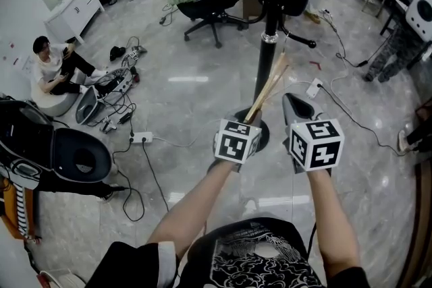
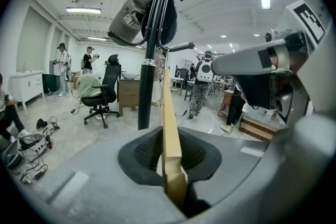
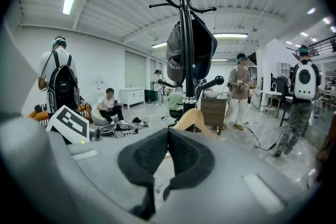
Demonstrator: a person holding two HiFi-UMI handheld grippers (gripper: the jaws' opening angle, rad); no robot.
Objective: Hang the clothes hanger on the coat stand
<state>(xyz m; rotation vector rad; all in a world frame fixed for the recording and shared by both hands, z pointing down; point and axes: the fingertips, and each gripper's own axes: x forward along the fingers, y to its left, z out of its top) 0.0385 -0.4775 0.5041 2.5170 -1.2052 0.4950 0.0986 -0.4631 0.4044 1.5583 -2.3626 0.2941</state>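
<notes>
A pale wooden clothes hanger (image 1: pixel 270 86) juts up from my left gripper (image 1: pixel 251 119), which is shut on its lower end. In the left gripper view the hanger (image 2: pixel 169 123) runs edge-on between the jaws of that gripper (image 2: pixel 173 168). The black coat stand (image 1: pixel 268 44) rises just beyond, with a dark bag and a grey cap (image 2: pixel 131 16) on its hooks. My right gripper (image 1: pixel 291 99) hovers beside the hanger on the right. In its own view that gripper (image 3: pixel 168 136) has its pads pressed together with nothing between them; the hanger (image 3: pixel 193 119) shows beyond, before the stand (image 3: pixel 186 55).
The stand's round base (image 1: pixel 264 133) rests on the grey tiled floor. An office chair with green cloth (image 1: pixel 202 0) stands behind. A seated person (image 1: pixel 57 67), cables and a power strip (image 1: pixel 142 137) lie left. A black bag (image 1: pixel 47 145) is near left. Several people stand around (image 3: pixel 58 81).
</notes>
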